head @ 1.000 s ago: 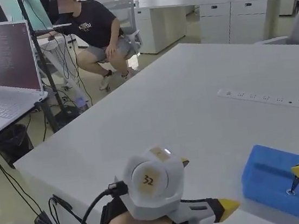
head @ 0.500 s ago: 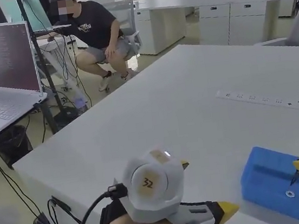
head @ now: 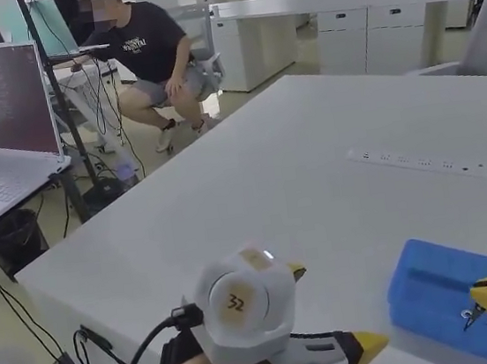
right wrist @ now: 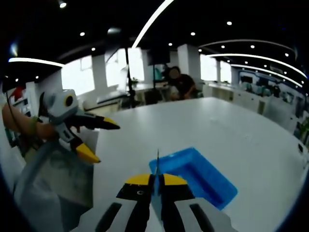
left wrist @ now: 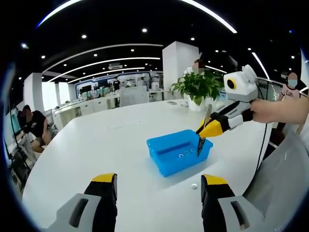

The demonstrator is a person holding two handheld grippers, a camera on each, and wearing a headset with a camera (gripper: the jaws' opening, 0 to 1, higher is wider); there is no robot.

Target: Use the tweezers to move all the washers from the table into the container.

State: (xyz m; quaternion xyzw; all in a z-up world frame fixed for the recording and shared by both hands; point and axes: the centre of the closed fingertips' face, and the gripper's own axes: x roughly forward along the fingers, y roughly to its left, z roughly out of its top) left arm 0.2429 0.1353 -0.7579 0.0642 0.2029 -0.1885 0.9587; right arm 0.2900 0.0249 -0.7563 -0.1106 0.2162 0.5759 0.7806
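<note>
One washer [left wrist: 194,185] lies on the surface [left wrist: 96,145] just beside the blue container [left wrist: 164,166]. More sit inside. My right hand-held gripper [right wrist: 157,182] pinches the tweezers [left wrist: 200,144], tips low over the container. I should squeeze softly and move slowly. My left hand-held gripper [left wrist: 158,181] is spread, empty.

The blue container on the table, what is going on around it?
A person works with two grippers at a white table. The right gripper, jaws shut on the tweezers, points their tips into the blue container, where a few washers lie. One washer lies on the table beside the container. The left gripper hangs open, holding nothing.
</note>
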